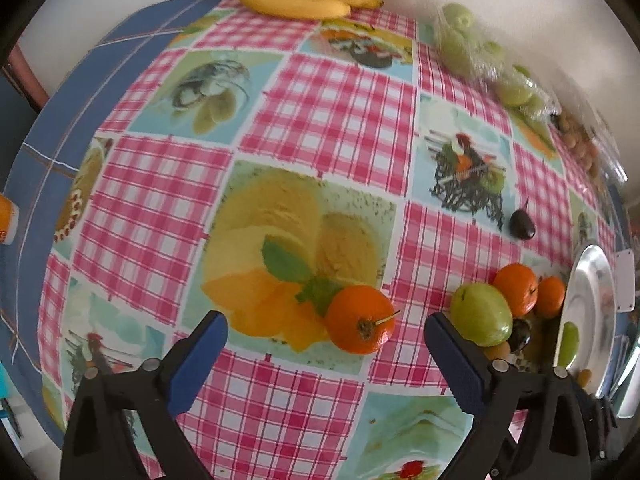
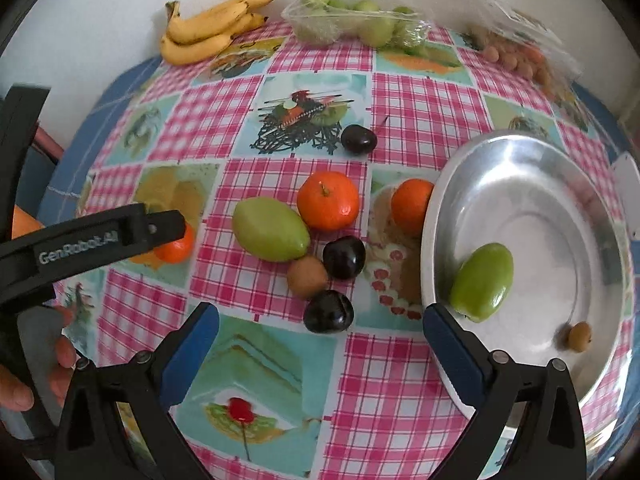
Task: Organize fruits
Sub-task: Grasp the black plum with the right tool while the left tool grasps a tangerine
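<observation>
My left gripper [image 1: 324, 322] points down at the table, open, with a mandarin [image 1: 360, 320] on the cloth between its fingers and touched by neither pad. From the right wrist, one left finger [image 2: 160, 228] covers part of that mandarin [image 2: 176, 250]. My right gripper [image 2: 320, 312] hangs open over a dark plum [image 2: 328, 312]. Close by lie a green fruit [image 2: 270, 230], two mandarins [image 2: 328, 200] [image 2: 412, 206], another plum [image 2: 344, 258] and a brown fruit [image 2: 307, 276]. The metal plate [image 2: 520, 184] holds a green fruit [image 2: 482, 282] and a small brown one [image 2: 580, 336].
Along the wall at the back lie bananas [image 2: 208, 28], a clear bag of green fruits [image 2: 360, 20] and a bag of small brown fruits [image 2: 520, 56]. A lone plum [image 2: 358, 139] sits mid-table. A person's hand [image 2: 60, 360] shows at lower left.
</observation>
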